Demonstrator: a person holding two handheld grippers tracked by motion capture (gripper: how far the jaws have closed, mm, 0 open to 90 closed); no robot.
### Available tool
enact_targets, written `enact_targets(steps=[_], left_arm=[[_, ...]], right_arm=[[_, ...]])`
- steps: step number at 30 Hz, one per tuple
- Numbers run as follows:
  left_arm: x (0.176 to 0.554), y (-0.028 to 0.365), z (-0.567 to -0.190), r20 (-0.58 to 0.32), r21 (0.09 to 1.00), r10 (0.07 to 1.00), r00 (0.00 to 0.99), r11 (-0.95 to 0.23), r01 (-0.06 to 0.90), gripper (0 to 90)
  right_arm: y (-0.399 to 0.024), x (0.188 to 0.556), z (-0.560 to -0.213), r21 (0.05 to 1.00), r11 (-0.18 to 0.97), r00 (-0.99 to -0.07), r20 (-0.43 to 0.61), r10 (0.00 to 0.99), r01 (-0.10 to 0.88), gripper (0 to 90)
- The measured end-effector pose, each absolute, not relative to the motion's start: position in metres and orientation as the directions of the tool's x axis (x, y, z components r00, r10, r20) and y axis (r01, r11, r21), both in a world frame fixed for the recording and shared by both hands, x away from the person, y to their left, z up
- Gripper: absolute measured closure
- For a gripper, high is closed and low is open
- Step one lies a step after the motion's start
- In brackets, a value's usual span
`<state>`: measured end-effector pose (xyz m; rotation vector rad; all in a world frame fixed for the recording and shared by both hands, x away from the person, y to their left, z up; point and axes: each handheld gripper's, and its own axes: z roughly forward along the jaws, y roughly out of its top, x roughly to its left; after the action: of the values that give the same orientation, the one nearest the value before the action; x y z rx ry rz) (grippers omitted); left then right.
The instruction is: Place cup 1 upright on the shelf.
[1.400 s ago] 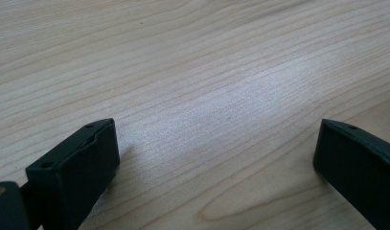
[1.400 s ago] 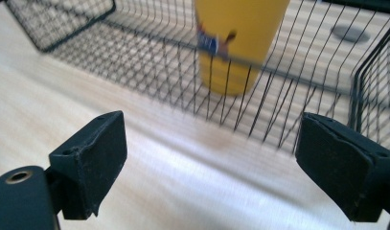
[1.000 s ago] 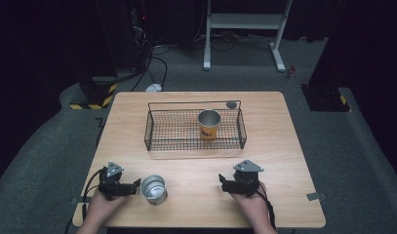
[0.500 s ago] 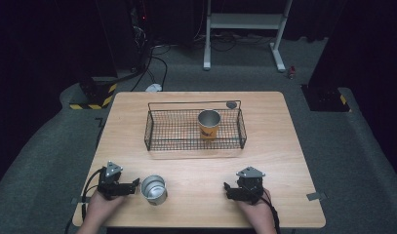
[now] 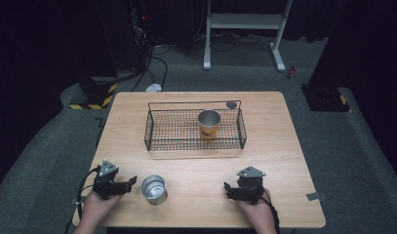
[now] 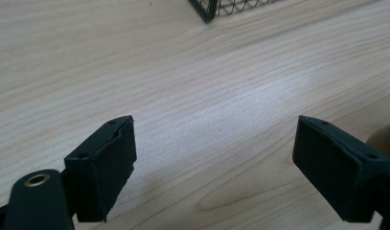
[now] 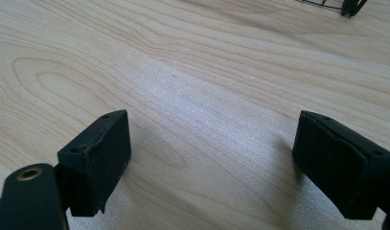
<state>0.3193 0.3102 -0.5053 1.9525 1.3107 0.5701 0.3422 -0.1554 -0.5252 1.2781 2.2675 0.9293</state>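
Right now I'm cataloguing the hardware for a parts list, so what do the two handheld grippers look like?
Both are black. The left gripper and right gripper each carry a grey three-cornered plate on top and trail a black cable back past the wrist. In the gripper views each has two blocky black jaws with small screw holes, and a brass-coloured ring sits at the lower left. No sleeves show.

We see a pale bench (image 5: pixel 284 146) with wavy wood grain, a black wire basket (image 5: pixel 157 141), an orange cup (image 5: pixel 208 126) with a silvery rim, a silver cup (image 5: pixel 153 189), black tongs (image 5: pixel 130 182) and grey carpet (image 5: pixel 352 146).
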Motion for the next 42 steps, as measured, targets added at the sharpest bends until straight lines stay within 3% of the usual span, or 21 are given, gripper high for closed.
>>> enact_targets(steps=[9,14,20,26,35,42], left_arm=[[0.305,0.308,-0.483,-0.034,0.823,0.904,0.427,-0.217,0.525,18.7],[0.296,0.302,-0.469,-0.007,0.853,0.89,0.455,-0.232,0.467,16.8],[0.286,0.294,-0.458,-0.035,0.879,0.867,0.498,-0.211,0.428,15.5],[0.278,0.282,-0.45,-0.094,0.893,0.824,0.559,-0.179,0.414,14.4],[0.272,0.258,-0.451,-0.07,0.88,0.783,0.618,-0.243,0.408,0.7],[0.274,0.247,-0.46,-0.066,0.864,0.77,0.634,-0.273,0.423,0.6]], right_arm=[[-0.155,0.342,-0.525,0.703,0.372,-0.517,-0.008,0.856,0.606,13.7],[-0.155,0.342,-0.525,0.703,0.372,-0.516,-0.009,0.857,0.606,13.7],[-0.155,0.342,-0.525,0.703,0.372,-0.516,-0.01,0.857,0.606,13.7],[-0.155,0.342,-0.525,0.703,0.372,-0.516,-0.01,0.857,0.606,13.7],[-0.155,0.342,-0.525,0.703,0.372,-0.516,-0.01,0.857,0.606,13.7],[-0.155,0.342,-0.525,0.703,0.372,-0.515,-0.01,0.857,0.606,13.7]])
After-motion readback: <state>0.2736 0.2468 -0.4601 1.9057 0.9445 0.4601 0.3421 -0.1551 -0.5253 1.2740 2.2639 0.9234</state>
